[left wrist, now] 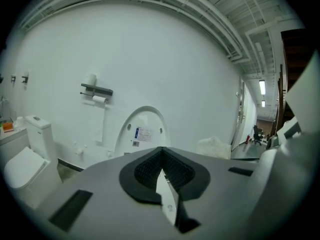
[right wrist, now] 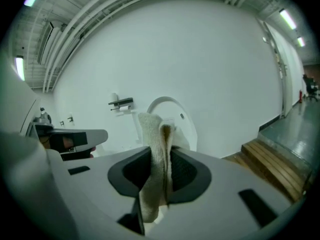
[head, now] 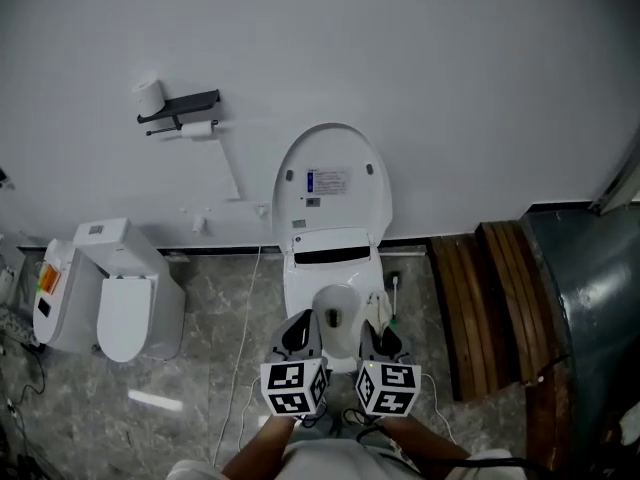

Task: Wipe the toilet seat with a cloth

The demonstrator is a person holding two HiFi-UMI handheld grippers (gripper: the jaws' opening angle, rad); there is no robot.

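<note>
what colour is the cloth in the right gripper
Cream off-white cloth, clearest in the right gripper view.

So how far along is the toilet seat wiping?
Done: the lid is up and the right gripper is shut on the cloth. In hand: it hovers with the cloth off the seat; the left gripper is shut, empty. Left: the wipe itself, as far as shows.
</note>
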